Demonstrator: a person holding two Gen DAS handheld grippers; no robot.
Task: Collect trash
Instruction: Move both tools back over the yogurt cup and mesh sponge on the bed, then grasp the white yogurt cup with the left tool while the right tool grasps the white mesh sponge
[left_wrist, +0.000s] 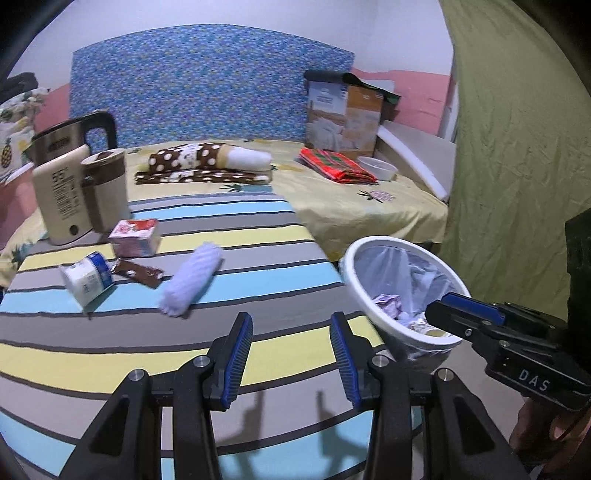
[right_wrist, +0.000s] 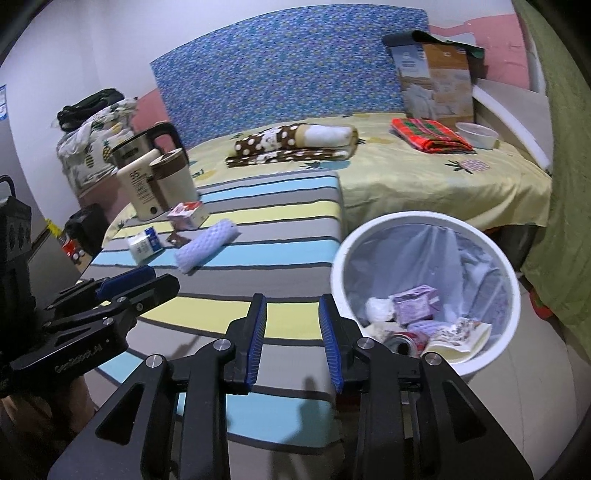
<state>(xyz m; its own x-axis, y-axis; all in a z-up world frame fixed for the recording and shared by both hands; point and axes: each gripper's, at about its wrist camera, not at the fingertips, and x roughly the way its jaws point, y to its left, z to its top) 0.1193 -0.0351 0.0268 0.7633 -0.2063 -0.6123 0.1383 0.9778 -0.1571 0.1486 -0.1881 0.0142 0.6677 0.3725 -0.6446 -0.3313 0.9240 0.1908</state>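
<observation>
Now both tools (left_wrist: 291, 354) (right_wrist: 293, 332) gape w/ ribbed blue pads, round bin (right_wrist: 495, 354) nearby.

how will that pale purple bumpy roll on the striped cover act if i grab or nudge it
The purple roll looks like soft foam wrap, so it probably squashes and weighs little. It lies on its side, so a nudge would likely roll it. The bumpy surface should grip the fingers well.

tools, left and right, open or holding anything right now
Left tool: open, holding nothing.
Right tool: open, holding nothing.
</observation>
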